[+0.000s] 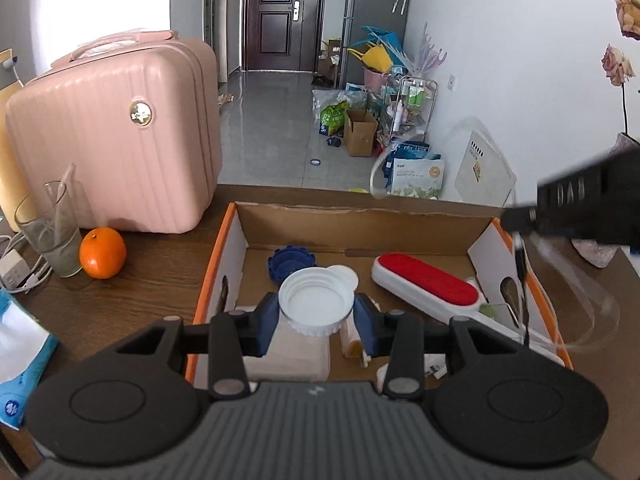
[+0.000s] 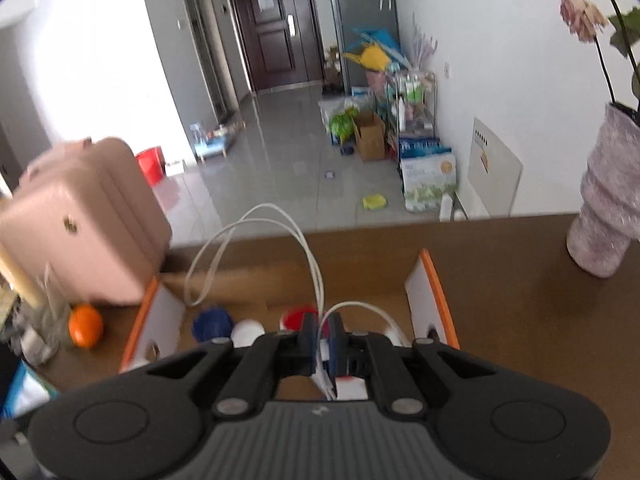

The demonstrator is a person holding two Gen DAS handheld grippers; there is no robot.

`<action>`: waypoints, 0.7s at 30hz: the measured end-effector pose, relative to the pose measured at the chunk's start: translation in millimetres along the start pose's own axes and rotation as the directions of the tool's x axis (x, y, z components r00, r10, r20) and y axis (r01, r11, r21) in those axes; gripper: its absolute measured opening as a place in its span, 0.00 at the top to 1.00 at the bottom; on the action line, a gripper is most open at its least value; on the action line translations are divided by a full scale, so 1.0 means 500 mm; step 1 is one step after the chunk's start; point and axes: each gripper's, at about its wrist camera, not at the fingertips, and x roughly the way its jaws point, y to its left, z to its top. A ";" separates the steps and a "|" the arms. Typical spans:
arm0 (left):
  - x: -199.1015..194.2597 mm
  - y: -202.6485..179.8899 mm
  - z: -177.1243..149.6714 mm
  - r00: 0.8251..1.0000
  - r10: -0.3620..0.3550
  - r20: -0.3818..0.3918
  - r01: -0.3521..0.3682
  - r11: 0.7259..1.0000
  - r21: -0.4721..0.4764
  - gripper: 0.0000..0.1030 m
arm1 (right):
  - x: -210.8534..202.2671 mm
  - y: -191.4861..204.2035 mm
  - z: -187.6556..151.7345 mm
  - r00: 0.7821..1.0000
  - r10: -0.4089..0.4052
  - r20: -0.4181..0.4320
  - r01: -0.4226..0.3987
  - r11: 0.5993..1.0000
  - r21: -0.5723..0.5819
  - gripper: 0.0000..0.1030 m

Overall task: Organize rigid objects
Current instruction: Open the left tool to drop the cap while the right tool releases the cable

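I hold the left gripper (image 1: 316, 312) clamped on a white screw lid (image 1: 316, 306) above the cardboard box (image 1: 360, 220). My right gripper (image 2: 322, 338) is clenched on a looped white cable (image 2: 256, 220) over the same box.

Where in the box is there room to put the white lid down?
Bare cardboard lies along the back wall of the cardboard box, between the blue lid and red lint brush. The near end is crowded.
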 end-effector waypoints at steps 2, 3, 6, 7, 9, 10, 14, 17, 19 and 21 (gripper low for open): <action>0.010 -0.001 0.002 1.000 0.000 -0.004 0.000 1.000 0.000 0.59 | 0.005 0.004 0.004 1.000 0.020 0.014 -0.020 1.000 -0.009 0.95; 0.016 -0.002 0.003 1.000 -0.001 -0.009 0.001 1.000 0.001 0.59 | 0.016 0.006 -0.002 1.000 0.016 -0.001 -0.016 1.000 -0.016 0.95; 0.036 -0.002 -0.005 1.000 -0.001 -0.028 0.001 1.000 0.006 0.59 | 0.063 0.008 -0.031 0.997 -0.008 -0.076 0.005 0.999 -0.036 0.95; 0.043 -0.002 -0.009 0.999 -0.001 -0.036 0.001 1.000 0.007 0.59 | 0.077 0.006 -0.039 0.996 -0.014 -0.093 0.010 0.999 -0.039 0.95; 0.057 0.000 -0.017 0.999 0.002 -0.052 -0.001 1.000 0.012 0.59 | 0.101 0.003 -0.056 0.992 -0.027 -0.124 0.022 0.999 -0.043 0.95; 0.063 0.000 -0.020 0.998 0.002 -0.060 -0.001 1.000 0.016 0.59 | 0.111 0.002 -0.063 0.990 -0.033 -0.139 0.027 0.998 -0.049 0.95; 0.076 0.000 -0.026 0.997 0.004 -0.073 -0.002 1.000 0.024 0.59 | 0.133 0.001 -0.086 0.985 -0.042 -0.170 0.032 0.997 -0.064 0.91; 0.077 0.000 -0.032 0.997 -0.001 -0.079 0.004 0.999 0.035 0.57 | 0.127 -0.006 -0.098 0.984 -0.046 -0.173 0.034 0.997 -0.074 0.75; 0.075 0.002 -0.035 0.997 0.002 -0.074 0.001 0.999 0.042 0.42 | 0.116 -0.010 -0.107 0.986 -0.052 -0.159 0.039 0.996 -0.084 0.58; 0.064 0.004 -0.038 0.999 0.013 -0.052 -0.011 0.999 0.047 0.24 | 0.099 -0.019 -0.115 0.989 -0.060 -0.136 0.047 0.994 -0.095 0.46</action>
